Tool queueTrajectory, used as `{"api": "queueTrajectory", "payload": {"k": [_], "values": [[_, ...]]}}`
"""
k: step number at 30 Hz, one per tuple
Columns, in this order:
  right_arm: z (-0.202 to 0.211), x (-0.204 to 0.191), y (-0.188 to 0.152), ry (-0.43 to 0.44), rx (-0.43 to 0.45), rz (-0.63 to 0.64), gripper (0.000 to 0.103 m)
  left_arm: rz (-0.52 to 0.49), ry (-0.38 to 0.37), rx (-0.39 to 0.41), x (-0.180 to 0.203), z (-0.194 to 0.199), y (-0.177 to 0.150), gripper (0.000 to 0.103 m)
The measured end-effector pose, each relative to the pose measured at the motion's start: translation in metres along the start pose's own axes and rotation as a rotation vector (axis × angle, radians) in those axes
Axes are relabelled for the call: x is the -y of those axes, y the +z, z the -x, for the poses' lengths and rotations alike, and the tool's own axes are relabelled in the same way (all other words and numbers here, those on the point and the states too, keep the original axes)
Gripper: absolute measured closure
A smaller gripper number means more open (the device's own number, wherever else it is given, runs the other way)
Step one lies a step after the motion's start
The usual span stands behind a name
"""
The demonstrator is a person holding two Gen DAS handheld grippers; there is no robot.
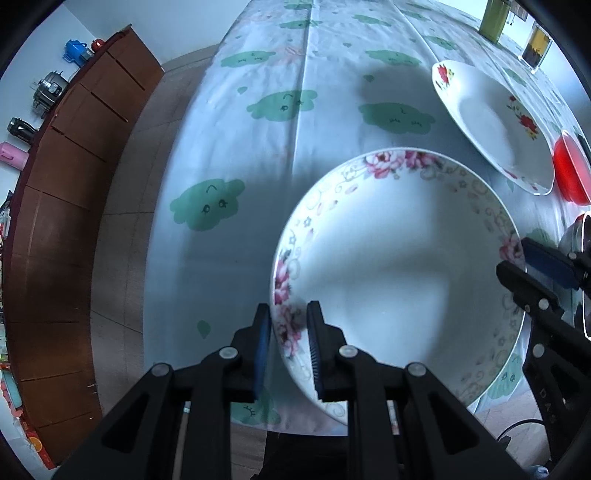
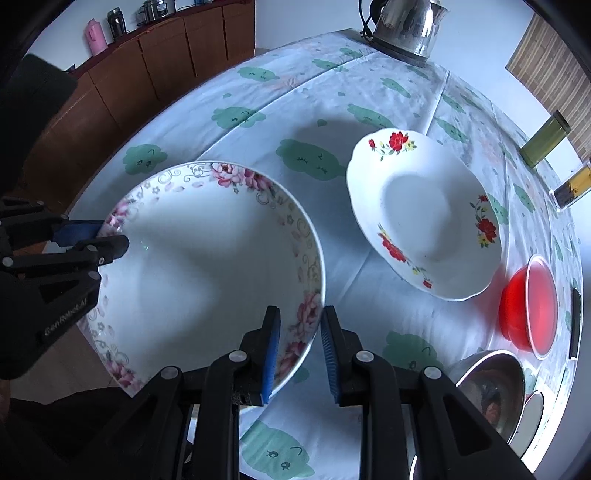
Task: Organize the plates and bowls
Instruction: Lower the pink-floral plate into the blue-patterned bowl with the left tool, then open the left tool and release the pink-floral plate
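Note:
A large white plate with a pink-flower rim (image 1: 391, 266) (image 2: 207, 258) is held from both sides and juts out past the table's near edge. My left gripper (image 1: 289, 307) is shut on its rim, one finger inside the plate and one outside; in the right wrist view the left gripper (image 2: 112, 234) shows at the plate's left. My right gripper (image 2: 301, 313) is shut on the opposite rim, and this right gripper (image 1: 515, 254) shows at the right in the left wrist view. A second white plate with red flowers (image 1: 491, 122) (image 2: 424, 214) lies on the cloth beyond.
A red bowl (image 2: 528, 306) (image 1: 570, 173) and a steel bowl (image 2: 487, 387) sit right of the plates. A steel kettle (image 2: 406, 26), a green jar (image 2: 546, 140) and a glass jar (image 2: 570, 188) stand at the far side. The tablecloth (image 1: 258, 155) has green clouds; a wooden cabinet (image 1: 74, 184) lines the wall.

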State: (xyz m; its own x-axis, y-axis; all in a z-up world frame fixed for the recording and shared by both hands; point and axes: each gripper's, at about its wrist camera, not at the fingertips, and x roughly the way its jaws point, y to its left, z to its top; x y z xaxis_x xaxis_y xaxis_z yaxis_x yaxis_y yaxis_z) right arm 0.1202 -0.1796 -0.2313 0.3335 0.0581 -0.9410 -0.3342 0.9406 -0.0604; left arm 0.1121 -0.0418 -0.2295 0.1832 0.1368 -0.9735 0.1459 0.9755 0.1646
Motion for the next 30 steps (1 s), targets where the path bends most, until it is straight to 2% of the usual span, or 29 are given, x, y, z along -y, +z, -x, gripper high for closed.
{"api": "queueTrajectory", "payload": {"k": [14, 17, 20, 22, 24, 25, 27, 30], "values": [[-0.0001, -0.0003, -0.0010, 0.010, 0.004, -0.006, 0.078, -0.009, 0.032, 0.016, 0.0054, 0.0054, -0.0050, 0.084], [-0.0006, -0.0001, -0.0014, 0.012, 0.001, -0.007, 0.078, -0.012, 0.043, 0.012, 0.0065, 0.0050, -0.0052, 0.077], [-0.0017, 0.0028, -0.0017, 0.028, -0.005, -0.025, 0.078, -0.015, 0.049, 0.002, 0.0069, 0.0029, -0.0039, 0.062], [-0.0025, 0.0047, -0.0017, 0.048, -0.010, -0.040, 0.075, -0.018, 0.065, -0.008, 0.0082, 0.0018, -0.0031, 0.038], [-0.0022, 0.0052, -0.0018, 0.063, -0.007, -0.045, 0.071, -0.021, 0.080, -0.003, 0.0092, 0.0031, -0.0022, 0.028], [-0.0020, 0.0049, -0.0020, 0.071, -0.004, -0.044, 0.065, -0.021, 0.085, 0.001, 0.0093, 0.0046, -0.0017, 0.027], [-0.0011, 0.0046, -0.0025, 0.080, 0.004, -0.046, 0.058, -0.021, 0.083, 0.003, 0.0098, 0.0048, -0.0017, 0.027], [-0.0013, 0.0038, -0.0021, 0.085, 0.011, -0.046, 0.058, -0.020, 0.092, -0.018, 0.0096, 0.0006, -0.0026, 0.026]]}}
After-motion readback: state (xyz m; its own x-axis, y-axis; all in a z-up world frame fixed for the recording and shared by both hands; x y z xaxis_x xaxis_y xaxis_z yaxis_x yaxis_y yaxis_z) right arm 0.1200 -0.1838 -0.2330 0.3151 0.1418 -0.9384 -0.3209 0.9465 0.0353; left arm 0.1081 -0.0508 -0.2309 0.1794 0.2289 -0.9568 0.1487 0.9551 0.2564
